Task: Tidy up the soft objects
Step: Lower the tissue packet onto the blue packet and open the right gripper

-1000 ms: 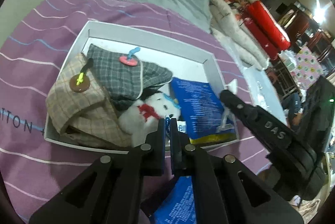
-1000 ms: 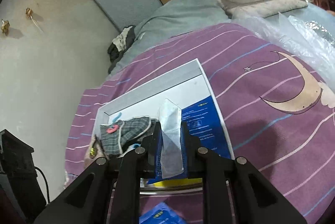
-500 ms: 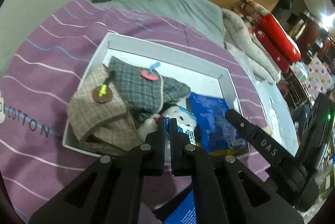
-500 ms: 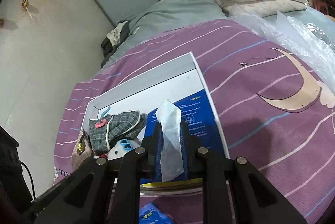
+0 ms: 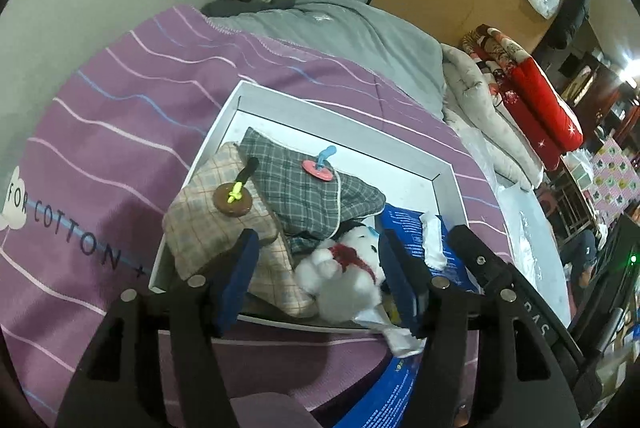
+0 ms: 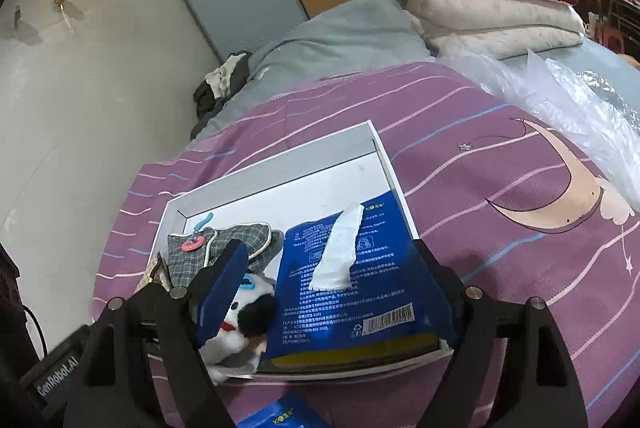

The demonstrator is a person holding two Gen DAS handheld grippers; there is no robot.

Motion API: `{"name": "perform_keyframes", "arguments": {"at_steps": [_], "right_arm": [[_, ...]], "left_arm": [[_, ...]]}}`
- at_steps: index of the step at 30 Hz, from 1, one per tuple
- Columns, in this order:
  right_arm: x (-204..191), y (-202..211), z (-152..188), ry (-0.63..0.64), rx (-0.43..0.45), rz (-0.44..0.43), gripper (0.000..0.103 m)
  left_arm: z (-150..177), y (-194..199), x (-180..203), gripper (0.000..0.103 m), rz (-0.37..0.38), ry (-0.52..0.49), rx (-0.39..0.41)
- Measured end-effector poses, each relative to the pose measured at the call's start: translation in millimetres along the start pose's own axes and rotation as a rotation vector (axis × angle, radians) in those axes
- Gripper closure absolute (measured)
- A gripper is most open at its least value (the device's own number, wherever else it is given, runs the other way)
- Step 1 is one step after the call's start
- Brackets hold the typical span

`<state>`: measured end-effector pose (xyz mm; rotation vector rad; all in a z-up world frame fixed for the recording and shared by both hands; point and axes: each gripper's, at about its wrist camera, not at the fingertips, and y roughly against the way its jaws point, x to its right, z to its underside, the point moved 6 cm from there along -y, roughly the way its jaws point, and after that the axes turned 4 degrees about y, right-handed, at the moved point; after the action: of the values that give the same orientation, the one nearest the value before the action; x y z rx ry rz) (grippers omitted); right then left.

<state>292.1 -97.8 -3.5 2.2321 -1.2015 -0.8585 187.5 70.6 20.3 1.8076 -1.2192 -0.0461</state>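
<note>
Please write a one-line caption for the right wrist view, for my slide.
Open right hand-held gripper over a white box holding a blue tissue pack, plush dog and plaid pouch.

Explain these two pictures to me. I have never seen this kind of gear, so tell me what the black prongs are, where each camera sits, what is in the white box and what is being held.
The black prongs are hand-held grippers, one in each of a person's hands. Each carries a wide-angle camera looking along its two fingers, so each picture looks down over a gripper's own fingers.

The left gripper and right gripper have just been opening; both are open and hold nothing.

On the purple bedspread sits a white box. Inside lie a beige checked pouch, a grey checked pouch, a white plush toy and a blue tissue pack with a tissue sticking out.
</note>
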Motion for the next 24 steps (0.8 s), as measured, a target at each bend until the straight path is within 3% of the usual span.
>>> {"name": "perform_keyframes", "arguments": {"at_steps": [8,16,24], "right_arm": [[3,1,1,-0.036,-0.031,-0.029,0.022],[-9,19,-2,-0.083,-0.112,-0.209,0.022],[-20,21,-3,-0.009,-0.115,-0.143,0.022]], "left_arm": [[0,2,-4,0.04,0.005,0.018,-0.011],[-3,7,-9,0.04,-0.013,0.008,-0.018],[-4,10,-7,0.04,-0.065,-0.034,-0.005]]}}
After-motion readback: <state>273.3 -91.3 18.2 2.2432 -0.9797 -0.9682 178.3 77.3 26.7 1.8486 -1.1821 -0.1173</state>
